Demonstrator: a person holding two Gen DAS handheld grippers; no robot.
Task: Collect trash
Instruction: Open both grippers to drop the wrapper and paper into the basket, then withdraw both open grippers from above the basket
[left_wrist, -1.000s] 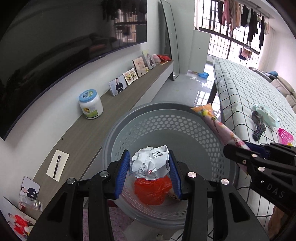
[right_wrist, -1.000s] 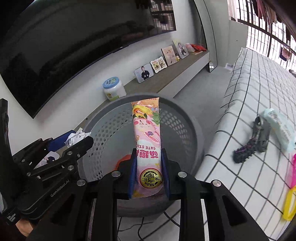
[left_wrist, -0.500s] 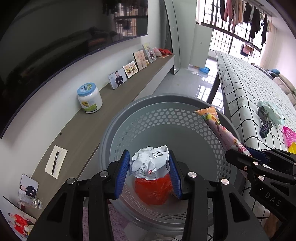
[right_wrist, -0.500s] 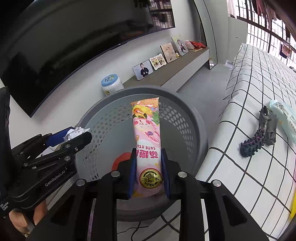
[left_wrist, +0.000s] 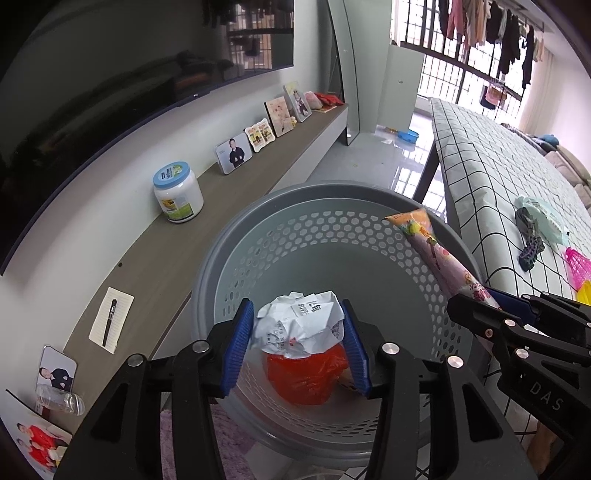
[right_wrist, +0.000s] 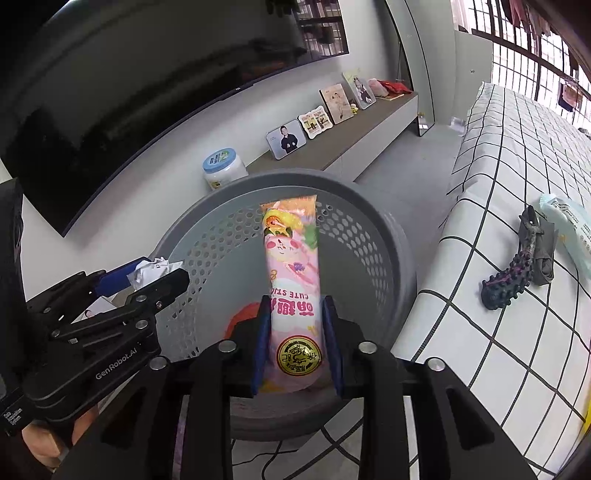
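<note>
A grey perforated basket (left_wrist: 332, 206) stands on the floor below both grippers; it also shows in the right wrist view (right_wrist: 402, 266). My left gripper (left_wrist: 297, 343) is shut on a crumpled white paper ball (left_wrist: 299, 325) and holds it above the basket's near side. My right gripper (right_wrist: 295, 339) is shut on a long pink snack wrapper (right_wrist: 291, 266), which sticks out over the basket; the wrapper also shows in the left wrist view (left_wrist: 432, 251). A red plastic bag (left_wrist: 306, 373) lies in the basket's bottom.
A table with a checked cloth (right_wrist: 517, 155) stands right of the basket, with a dark spiky object (right_wrist: 517, 266) and a pale green packet (right_wrist: 569, 221) on it. A low shelf (left_wrist: 155, 266) on the left holds a white jar (left_wrist: 177, 192), photo frames and a notepad.
Both grippers have shifted slightly further over the basket, still holding the paper ball and the wrapper. Nothing has been let go.
</note>
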